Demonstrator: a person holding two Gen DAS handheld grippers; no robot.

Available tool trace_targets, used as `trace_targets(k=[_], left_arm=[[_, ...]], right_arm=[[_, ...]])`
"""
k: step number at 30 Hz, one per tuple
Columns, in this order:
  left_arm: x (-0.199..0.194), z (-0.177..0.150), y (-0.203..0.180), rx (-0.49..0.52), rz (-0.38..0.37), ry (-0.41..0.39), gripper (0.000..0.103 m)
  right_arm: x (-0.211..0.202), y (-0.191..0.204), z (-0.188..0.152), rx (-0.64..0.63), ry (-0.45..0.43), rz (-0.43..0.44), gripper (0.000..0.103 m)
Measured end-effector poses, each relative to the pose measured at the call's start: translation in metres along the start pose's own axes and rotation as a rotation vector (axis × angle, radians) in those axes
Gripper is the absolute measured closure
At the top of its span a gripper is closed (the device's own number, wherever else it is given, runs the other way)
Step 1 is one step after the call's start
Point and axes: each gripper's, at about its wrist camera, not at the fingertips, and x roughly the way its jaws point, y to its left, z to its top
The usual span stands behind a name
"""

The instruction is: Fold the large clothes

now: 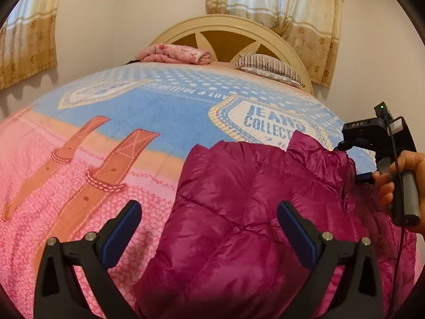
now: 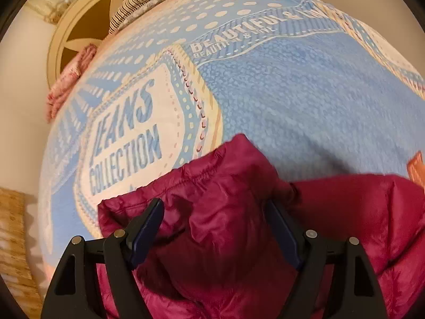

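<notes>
A magenta quilted puffer jacket [image 1: 239,199] lies on the bed's blue and pink blanket [image 1: 148,111]. My left gripper [image 1: 209,218] is open, its jaws wide apart, just above the jacket's left side. The right gripper's body [image 1: 377,138] shows in the left wrist view at the jacket's far right edge, held by a hand. In the right wrist view my right gripper [image 2: 215,220] is open, with a bunched fold of the jacket [image 2: 212,212] lying between its two fingers. The jaws are not closed on it.
The blanket [image 2: 265,93] covers the whole bed. A folded pink floral cloth [image 1: 175,54] and a striped pillow [image 1: 268,65] lie by the cream headboard [image 1: 225,26]. Curtains [image 1: 305,13] hang behind. A wall is to the left.
</notes>
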Motion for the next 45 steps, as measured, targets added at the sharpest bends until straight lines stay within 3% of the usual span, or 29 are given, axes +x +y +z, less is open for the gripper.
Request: trace_targets(k=[6, 9, 10, 11, 13, 20, 26, 30, 35, 37, 40, 42, 45], left_arm=[[0.002, -0.002, -0.002, 0.004, 0.002, 0.019, 0.000], [0.002, -0.002, -0.001, 0.002, 0.003, 0.022, 0.000], [0.002, -0.002, -0.001, 0.001, 0.004, 0.024, 0.000], [0.003, -0.002, 0.000, 0.000, 0.004, 0.025, 0.000], [0.004, -0.002, 0.001, -0.004, 0.007, 0.031, 0.000], [0.005, -0.002, 0.006, -0.020, 0.020, 0.038, 0.000], [0.005, -0.002, 0.006, -0.018, 0.026, 0.041, 0.000], [0.006, -0.002, 0.006, -0.023, 0.021, 0.048, 0.000], [0.003, 0.003, 0.003, -0.003, -0.048, 0.096, 0.000], [-0.005, 0.011, -0.001, 0.024, -0.061, 0.089, 0.000], [-0.018, 0.044, -0.014, 0.024, -0.154, 0.073, 0.000], [-0.013, 0.067, -0.026, 0.014, -0.202, 0.099, 0.000], [0.017, 0.089, -0.054, 0.016, -0.274, 0.220, 0.000]], right_arm=[[0.006, 0.013, 0.001, -0.116, 0.043, -0.074, 0.028], [0.000, 0.005, -0.002, -0.143, 0.056, -0.114, 0.063], [-0.004, -0.002, -0.002, -0.134, 0.065, -0.105, 0.079], [-0.008, -0.008, -0.002, -0.124, 0.074, -0.088, 0.087], [-0.023, -0.022, -0.004, -0.104, 0.068, -0.049, 0.090], [-0.086, -0.056, -0.034, -0.159, -0.027, 0.020, 0.092], [-0.080, -0.101, -0.073, -0.107, -0.046, 0.027, 0.093], [-0.067, -0.110, -0.091, -0.090, -0.115, 0.033, 0.093], [-0.062, -0.104, -0.111, -0.212, -0.257, -0.010, 0.095], [-0.062, -0.105, -0.112, -0.216, -0.278, -0.006, 0.095], [-0.063, -0.111, -0.112, -0.195, -0.292, 0.032, 0.095], [-0.063, -0.113, -0.112, -0.188, -0.295, 0.046, 0.095], [-0.063, -0.114, -0.112, -0.181, -0.299, 0.065, 0.095]])
